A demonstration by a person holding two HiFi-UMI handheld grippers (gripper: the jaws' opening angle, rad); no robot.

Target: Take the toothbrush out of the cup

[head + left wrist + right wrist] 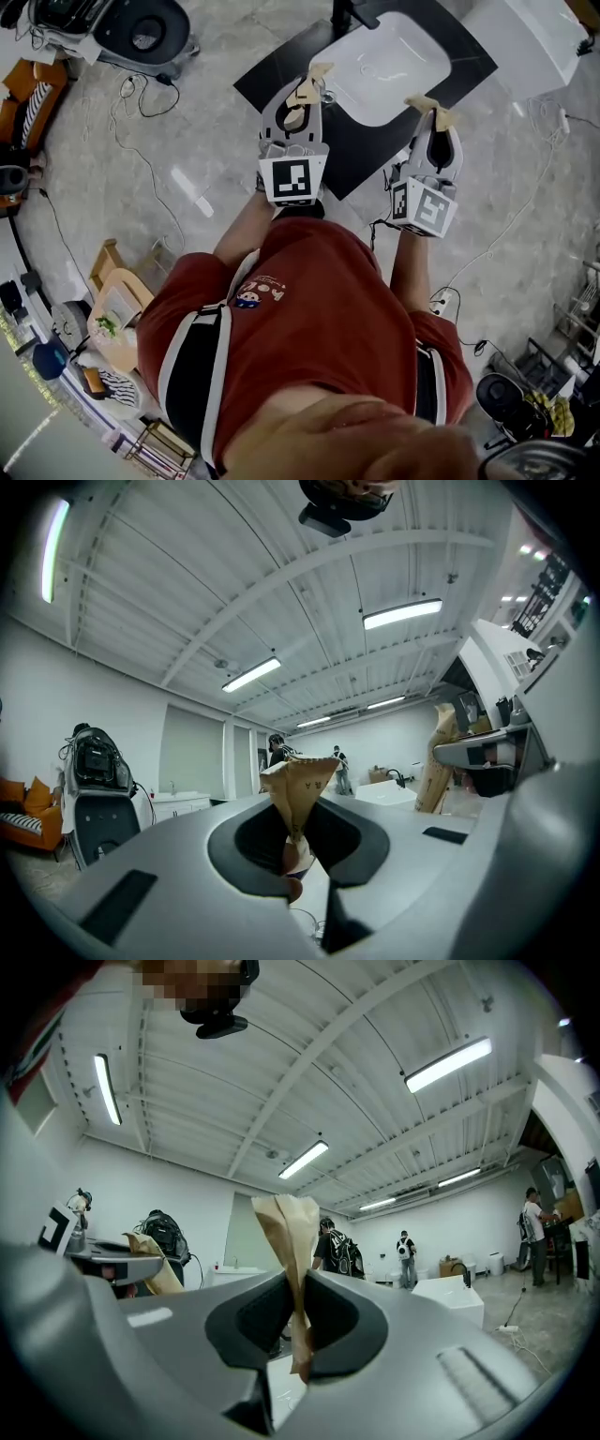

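You stand on a pale, marbled floor (187,141) crossed by thin cables (141,155). Straight ahead of you a white basin (389,66) sits on a black panel (361,159). An orange sofa (28,94) is off to your left, and a small wooden chair (117,291) stands near your left side. Both gripper views show a white ribbed ceiling (187,592) with long strip lights (403,613). In the right gripper view, other people (406,1258) are far across the room.

You hold both tools out in front of your red shirt (319,309), roughly level and side by side but apart, pointing toward the basin.

The left gripper (317,75) has its jaws brought together. Their tips, wrapped in tan tape (302,785), meet in a single point with nothing between them. From the head view that tip lies over the near left edge of the basin. Its marker cube (292,180) faces up at you.

The right gripper (427,103) matches it. Its taped jaws are pressed flat against each other and hold nothing, and its tip is over the black panel just beside the basin's near right corner.

None of the views lets you place the toothbrush or the cup, so I cannot tell where they are.
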